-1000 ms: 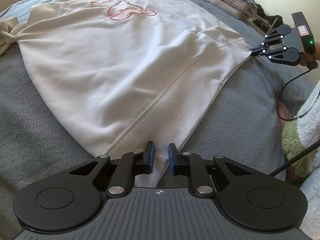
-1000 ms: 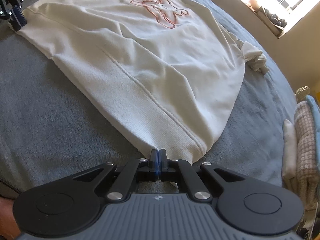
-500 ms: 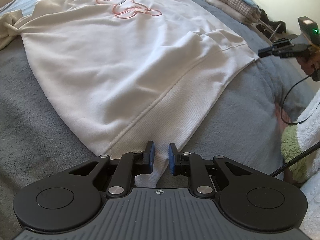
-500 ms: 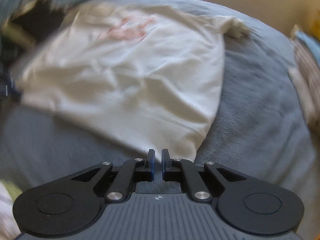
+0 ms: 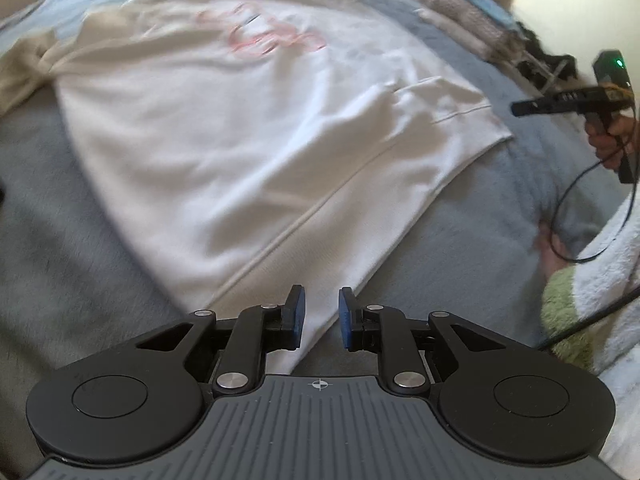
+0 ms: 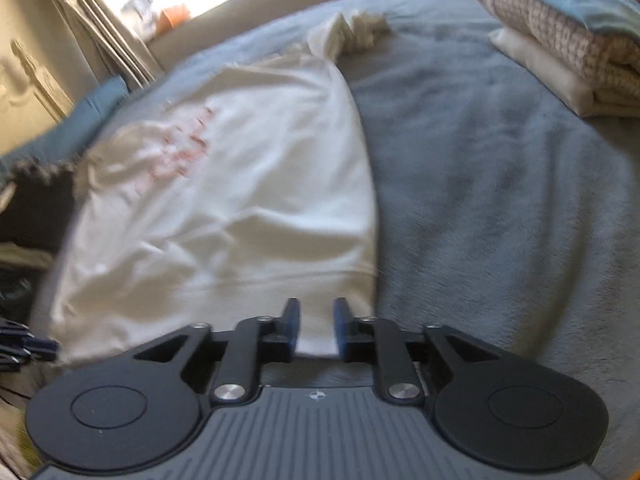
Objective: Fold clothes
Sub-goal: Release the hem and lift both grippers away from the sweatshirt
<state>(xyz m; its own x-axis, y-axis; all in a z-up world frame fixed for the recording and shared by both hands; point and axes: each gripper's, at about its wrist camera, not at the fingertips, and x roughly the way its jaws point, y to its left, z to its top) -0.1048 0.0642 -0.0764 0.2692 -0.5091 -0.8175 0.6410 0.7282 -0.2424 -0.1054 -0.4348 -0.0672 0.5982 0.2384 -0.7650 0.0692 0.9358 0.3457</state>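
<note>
My left hand-held gripper (image 5: pixel 320 316) and right hand-held gripper (image 6: pixel 316 322) are both opening, pinching nothing; the sweatshirt (image 5: pixel 248 128) hem lies flat on the bed (image 6: pixel 500 200) just ahead, ready for folding.

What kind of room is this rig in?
Most likely a bedroom. A white sweatshirt lies spread on a bed under a grey blanket, folded linens are stacked at its edge, and a curtained window lets in daylight.
</note>
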